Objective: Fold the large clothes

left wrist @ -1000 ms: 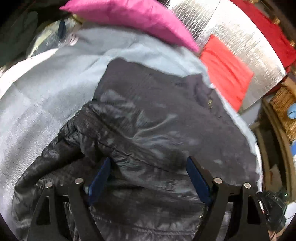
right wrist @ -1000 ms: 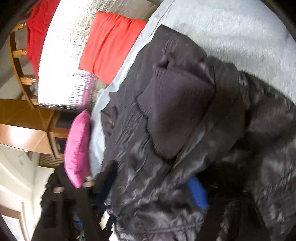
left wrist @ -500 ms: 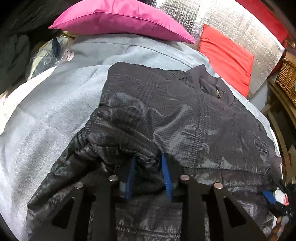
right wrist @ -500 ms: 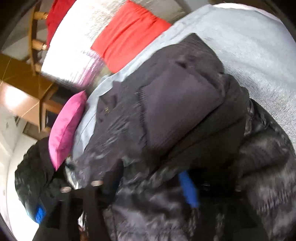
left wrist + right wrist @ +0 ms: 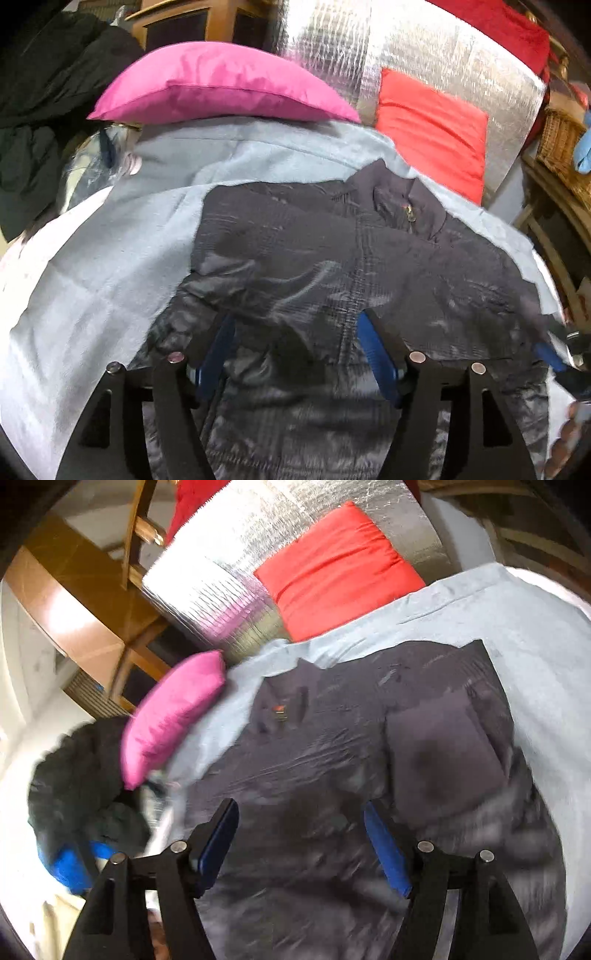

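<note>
Left wrist view: the left gripper (image 5: 295, 354) is shown with its jaws spread wide and nothing held, its blue pads (image 5: 376, 362) poised over the near part of the jacket (image 5: 332, 266). The jacket, dark and quilted, lies spread on a pale grey blanket (image 5: 110, 266), collar and zip pull (image 5: 409, 214) turned toward the far side. A pink pillow (image 5: 221, 85) and a red cushion (image 5: 432, 129) are set beyond it, against a silver foil panel (image 5: 424, 48). The near left portion of the jacket is seen bunched and doubled over, with shiny creases.

Right wrist view: the right gripper (image 5: 301, 843) is likewise spread wide and empty above the jacket (image 5: 332, 760). A flat, matte panel (image 5: 443, 753), probably a knit cuff or hem, lies on top of the garment at the right. This view is blurred, so fine detail of the fabric under the jaws cannot be read.

The step in hand is judged to be a regrasp between folds. It is best done by lowering each gripper onto a single outer edge, not into the bunched middle, so that only the layers meant to move are pinched. Slippery quilted fabric is likely to slide, so a deep bite across a seam or hem is advised. Both corners should be lifted together and carried level, and the loose panel tucked flat first, lest it be trapped in the fold.
</note>
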